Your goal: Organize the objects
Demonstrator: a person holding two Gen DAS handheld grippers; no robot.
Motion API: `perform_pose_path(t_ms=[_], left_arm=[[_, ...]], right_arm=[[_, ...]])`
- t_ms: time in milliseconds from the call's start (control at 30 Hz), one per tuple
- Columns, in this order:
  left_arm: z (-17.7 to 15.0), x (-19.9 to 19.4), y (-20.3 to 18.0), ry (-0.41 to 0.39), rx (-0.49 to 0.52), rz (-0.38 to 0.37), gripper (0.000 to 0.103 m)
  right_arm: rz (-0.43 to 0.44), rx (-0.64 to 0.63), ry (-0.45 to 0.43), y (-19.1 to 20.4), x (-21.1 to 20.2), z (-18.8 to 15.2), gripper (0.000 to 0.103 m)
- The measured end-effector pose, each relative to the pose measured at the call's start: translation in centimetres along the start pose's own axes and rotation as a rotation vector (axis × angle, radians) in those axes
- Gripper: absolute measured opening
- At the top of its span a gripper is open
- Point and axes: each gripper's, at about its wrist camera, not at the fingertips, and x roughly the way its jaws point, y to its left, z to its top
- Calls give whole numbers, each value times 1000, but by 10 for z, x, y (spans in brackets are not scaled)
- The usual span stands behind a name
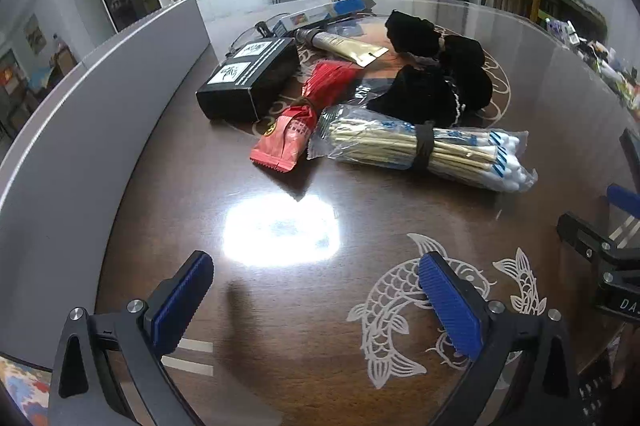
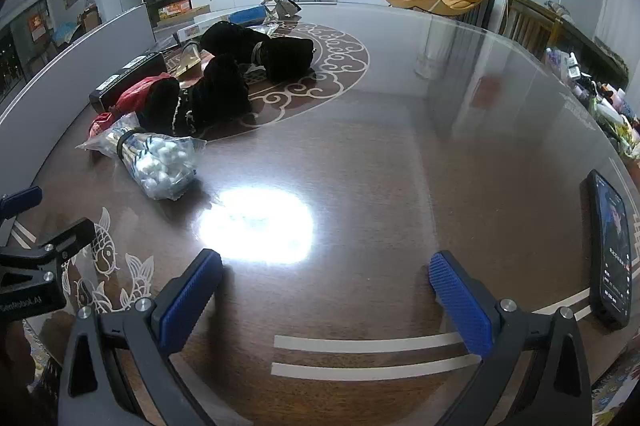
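The things to organize lie in one pile on the round brown table (image 1: 280, 326), around its middle ornament. I take the bag of cotton swabs (image 1: 420, 150) as my landmark; it is the nearest part of the pile to me, and a black band goes around its sticks. The blue print on the bag is too small to read. Touching it on the left is a red sachet (image 1: 286, 138) with a round yellow mark and some characters that I cannot make out. Behind the sachet is a black box (image 1: 250, 80) with two white labels, their drawing is not readable. Behind the swabs lie black fabric pouches (image 1: 432, 82), and further back a gold tube (image 1: 348, 47) and a flat blue and white box (image 1: 320, 15), partly hidden.

My left gripper (image 1: 316, 300) hangs above the table, tilted down, well in front of the swabs. Its jaws are wide apart and nothing is between them. My right gripper (image 2: 326, 296) has the same pose, to the right of the swabs, also wide apart and empty. On the body of each gripper there are white letters, but they are cut off at the picture edge.

Far right of the swabs, at the table edge, lies a phone (image 2: 610, 250) with a lit screen; its text is too small.
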Motion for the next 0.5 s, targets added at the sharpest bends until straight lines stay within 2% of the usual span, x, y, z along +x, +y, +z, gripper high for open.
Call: perform_pose_path(t_ms=[233, 500], left_arm=[[-1, 8, 7, 21, -58, -57, 103], [0, 9, 9, 26, -75, -80, 103]], right_arm=[[2, -1, 5, 2, 2, 2, 103], [-3, 3, -10, 2, 1, 1, 103]])
